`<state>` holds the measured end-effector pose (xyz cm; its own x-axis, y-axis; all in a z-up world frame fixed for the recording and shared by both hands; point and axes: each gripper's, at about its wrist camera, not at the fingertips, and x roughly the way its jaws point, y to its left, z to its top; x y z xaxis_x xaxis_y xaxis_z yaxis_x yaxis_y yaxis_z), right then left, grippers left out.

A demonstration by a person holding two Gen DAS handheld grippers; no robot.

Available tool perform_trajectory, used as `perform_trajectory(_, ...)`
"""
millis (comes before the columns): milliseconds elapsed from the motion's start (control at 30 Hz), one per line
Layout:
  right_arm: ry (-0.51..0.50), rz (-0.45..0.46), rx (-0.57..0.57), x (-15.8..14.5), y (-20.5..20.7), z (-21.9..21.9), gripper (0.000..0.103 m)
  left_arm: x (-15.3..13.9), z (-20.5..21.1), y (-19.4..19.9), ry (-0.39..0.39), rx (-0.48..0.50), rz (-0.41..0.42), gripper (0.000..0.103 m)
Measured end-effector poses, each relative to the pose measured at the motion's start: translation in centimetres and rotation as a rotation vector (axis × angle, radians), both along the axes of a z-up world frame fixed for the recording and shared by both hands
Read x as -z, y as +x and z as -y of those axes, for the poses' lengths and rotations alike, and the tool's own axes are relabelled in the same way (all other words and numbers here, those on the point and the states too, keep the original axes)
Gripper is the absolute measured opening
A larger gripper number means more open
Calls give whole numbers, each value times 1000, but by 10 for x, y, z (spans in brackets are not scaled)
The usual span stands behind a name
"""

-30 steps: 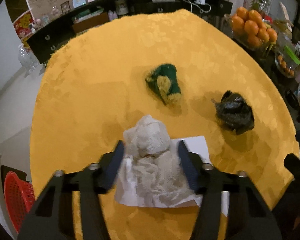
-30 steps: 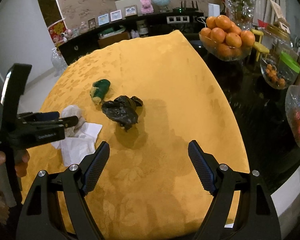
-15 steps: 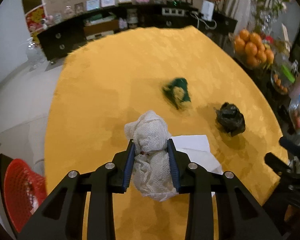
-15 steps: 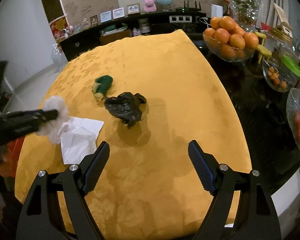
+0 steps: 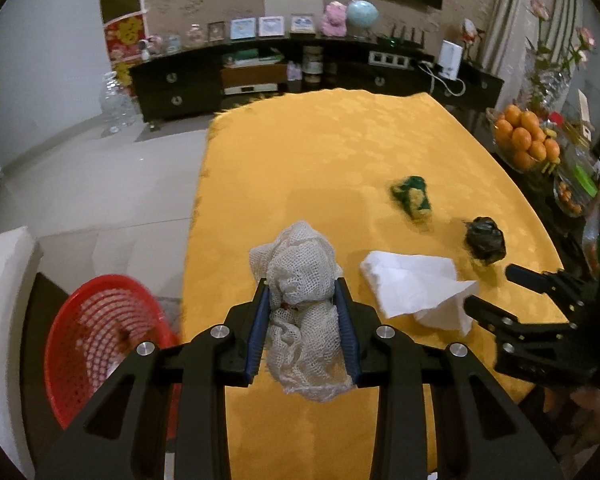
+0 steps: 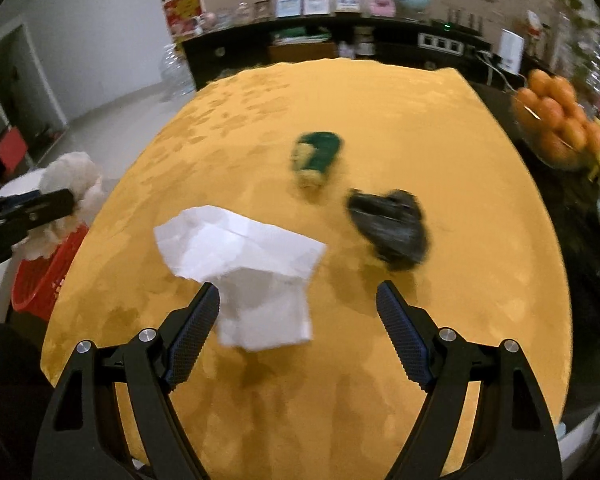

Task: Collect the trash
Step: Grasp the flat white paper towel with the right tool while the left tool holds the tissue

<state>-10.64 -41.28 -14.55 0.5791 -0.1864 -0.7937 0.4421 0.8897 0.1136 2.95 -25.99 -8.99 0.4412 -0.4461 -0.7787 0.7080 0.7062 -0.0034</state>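
Observation:
My left gripper [image 5: 302, 300] is shut on a crumpled whitish mesh cloth [image 5: 298, 276], lifted above the left edge of the yellow table [image 5: 320, 148]; the same cloth [image 6: 74, 184] shows at far left in the right wrist view. A white paper napkin [image 6: 244, 256] lies on the table, its near end between the wide-apart fingers of my open right gripper [image 6: 298, 304]. Beyond it lie a green and yellow wrapper [image 6: 316, 156] and a crumpled black plastic bag [image 6: 392, 224]. In the left wrist view the napkin [image 5: 416, 284], wrapper [image 5: 412, 196] and bag [image 5: 484, 236] lie to the right.
A red plastic basket [image 5: 100, 344] stands on the floor left of the table, below my left gripper. A bowl of oranges [image 5: 524, 140] and glass jars sit on the dark table at right. A dark sideboard [image 5: 300, 76] runs along the far wall.
My left gripper closed on the mesh cloth, lifted it off the napkin and carried it left toward the table edge. My right gripper moved left, up to the napkin.

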Motion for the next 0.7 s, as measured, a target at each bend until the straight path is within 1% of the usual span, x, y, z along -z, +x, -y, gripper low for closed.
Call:
perform_trajectory(133,1,-5,-32,7,20,-7,78,0,-23,6,-7,-44,-8,30)
perform_trajectory(367,-45,-27,-70,27,49,-13,78,7,-47,14,4,-101,-22,30)
perform_trajectory(533,-63,-51,-77,41,53,-14,78,9,-56,18,13,-125,-23,30)
perform_trajectory(600,-68,-52,-80,44,55,-14,74,9,-60,19,13,-132,-25,30)
perform_trajectory(700,-76,-45,-103,43,55,-14,63,10,-61,21,17,-141,-27,30)
